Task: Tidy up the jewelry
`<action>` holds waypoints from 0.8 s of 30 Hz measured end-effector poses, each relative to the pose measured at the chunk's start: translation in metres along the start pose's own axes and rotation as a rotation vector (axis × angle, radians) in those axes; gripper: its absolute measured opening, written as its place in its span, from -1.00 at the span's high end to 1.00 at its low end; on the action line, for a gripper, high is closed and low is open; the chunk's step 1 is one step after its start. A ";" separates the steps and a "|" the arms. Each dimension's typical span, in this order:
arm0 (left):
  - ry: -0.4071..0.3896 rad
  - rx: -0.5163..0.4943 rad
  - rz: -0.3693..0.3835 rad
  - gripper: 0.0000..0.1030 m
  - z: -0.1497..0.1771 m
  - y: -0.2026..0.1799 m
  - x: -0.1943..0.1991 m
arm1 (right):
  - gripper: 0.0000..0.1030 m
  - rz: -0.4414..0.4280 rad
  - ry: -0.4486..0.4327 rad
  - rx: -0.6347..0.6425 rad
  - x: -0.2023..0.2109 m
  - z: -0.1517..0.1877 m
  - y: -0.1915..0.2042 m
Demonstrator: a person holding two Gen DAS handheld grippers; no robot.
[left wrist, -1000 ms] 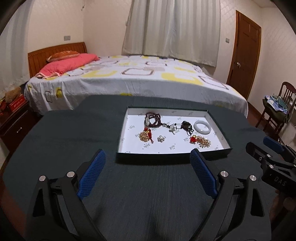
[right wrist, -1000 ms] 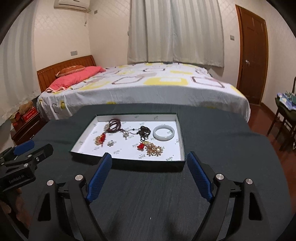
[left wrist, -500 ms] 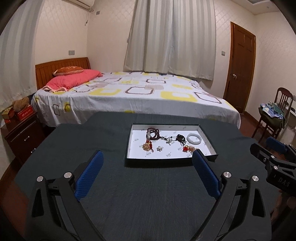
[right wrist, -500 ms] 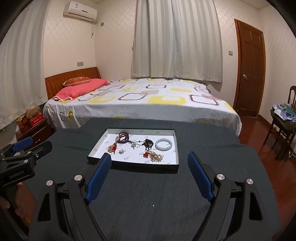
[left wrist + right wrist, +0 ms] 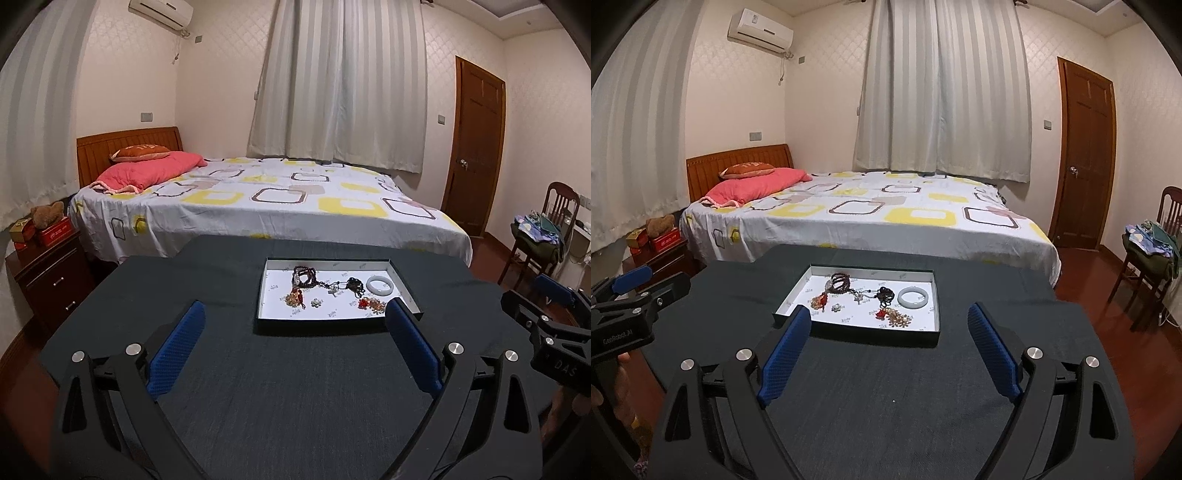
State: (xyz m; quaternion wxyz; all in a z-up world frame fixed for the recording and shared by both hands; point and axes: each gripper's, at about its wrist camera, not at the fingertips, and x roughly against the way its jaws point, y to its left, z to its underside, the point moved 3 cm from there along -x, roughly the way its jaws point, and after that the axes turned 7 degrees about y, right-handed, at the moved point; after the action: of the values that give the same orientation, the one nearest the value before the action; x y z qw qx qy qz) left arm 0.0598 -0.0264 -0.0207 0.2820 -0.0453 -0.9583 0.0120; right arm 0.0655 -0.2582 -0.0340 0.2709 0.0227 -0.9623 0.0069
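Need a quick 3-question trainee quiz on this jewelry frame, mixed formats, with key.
1. True or false: the left gripper is shut on the white bangle.
2. Multiple choice: where does the jewelry lie? A) on the bed B) in the shallow tray on the dark table C) on the chair
3. Fill in: the right gripper is ____ and holds nothing.

Key: 1 false, both grippers are open and short of the tray; 2 B; 3 open.
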 end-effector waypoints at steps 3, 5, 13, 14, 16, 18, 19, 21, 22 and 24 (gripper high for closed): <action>-0.010 -0.001 -0.003 -0.86 -0.001 0.000 0.003 | -0.63 0.002 -0.007 0.000 0.004 0.001 0.001; -0.010 0.004 -0.004 -0.86 -0.001 0.002 0.003 | -0.63 0.002 -0.008 0.001 0.005 0.001 0.002; -0.013 0.013 -0.004 -0.86 0.000 0.004 0.004 | -0.63 0.003 -0.008 -0.001 0.006 0.000 0.002; -0.012 0.013 -0.005 -0.86 0.000 0.004 0.004 | -0.63 0.003 -0.007 0.000 0.006 0.000 0.002; -0.007 0.018 -0.002 -0.87 0.000 0.005 0.004 | -0.63 0.002 -0.006 0.000 0.006 0.000 0.002; -0.008 0.020 -0.002 -0.87 0.000 0.006 0.006 | -0.63 0.003 -0.005 0.001 0.008 0.000 0.003; -0.009 0.020 -0.004 -0.87 0.000 0.007 0.006 | -0.63 0.002 -0.005 0.000 0.008 0.000 0.002; -0.009 0.022 -0.006 -0.87 0.000 0.008 0.007 | -0.63 0.003 -0.007 -0.001 0.009 0.000 0.003; -0.009 0.025 -0.006 -0.87 0.001 0.008 0.007 | -0.63 0.003 -0.007 0.000 0.008 0.000 0.003; -0.008 0.026 -0.006 -0.87 0.001 0.009 0.007 | -0.63 0.002 -0.006 0.001 0.008 0.000 0.003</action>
State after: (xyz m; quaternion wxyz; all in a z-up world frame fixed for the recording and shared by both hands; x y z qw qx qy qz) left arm 0.0544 -0.0163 -0.0181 0.2788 -0.0386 -0.9593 0.0239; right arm 0.0590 -0.2557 -0.0300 0.2680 0.0217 -0.9631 0.0074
